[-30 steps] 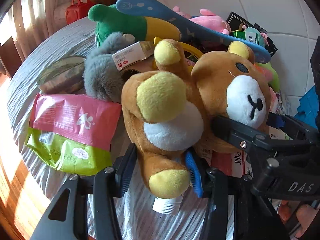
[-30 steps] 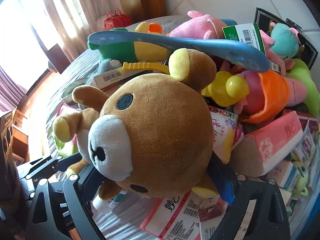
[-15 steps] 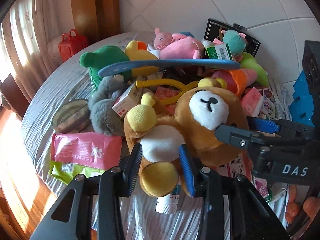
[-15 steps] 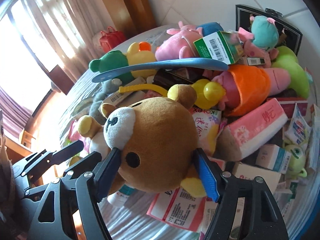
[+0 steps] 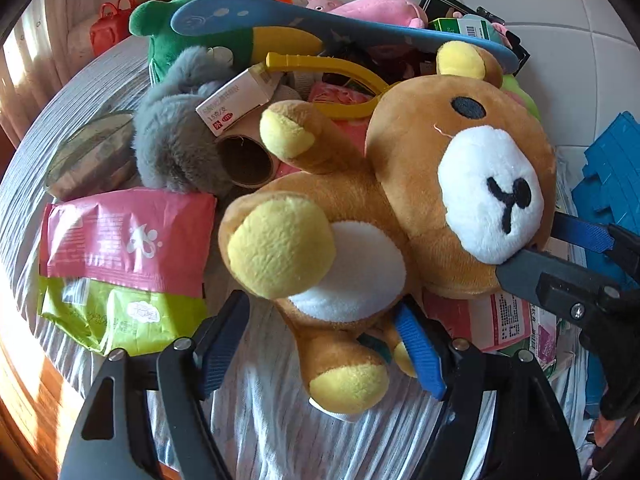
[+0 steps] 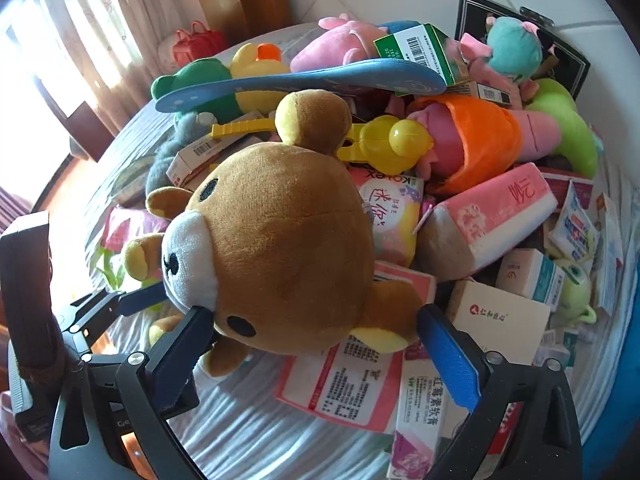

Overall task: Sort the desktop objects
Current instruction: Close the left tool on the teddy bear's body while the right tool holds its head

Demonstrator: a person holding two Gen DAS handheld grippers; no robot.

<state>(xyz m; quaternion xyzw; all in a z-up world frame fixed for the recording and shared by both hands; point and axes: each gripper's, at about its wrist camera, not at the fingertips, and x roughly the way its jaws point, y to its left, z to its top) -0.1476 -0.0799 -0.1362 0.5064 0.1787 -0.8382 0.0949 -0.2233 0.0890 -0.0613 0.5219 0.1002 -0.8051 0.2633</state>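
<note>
Brown plush bear point(image 5: 400, 200), white muzzle and belly, yellow paw pads and inner ears, black stitched nose and oval eyes. Lying on its back at the near edge of the heap, head to the right, feet to the near left, one arm raised. Head resting over flat pink packets, one foot low over the grey striped cloth.

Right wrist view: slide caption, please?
Right gripper open around the bear's head, above a cluttered table.

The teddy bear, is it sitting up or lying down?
Lying down. The teddy bear is tipped on its back on the pile, white tummy and one yellow foot facing the left camera, head over to the right.
</note>
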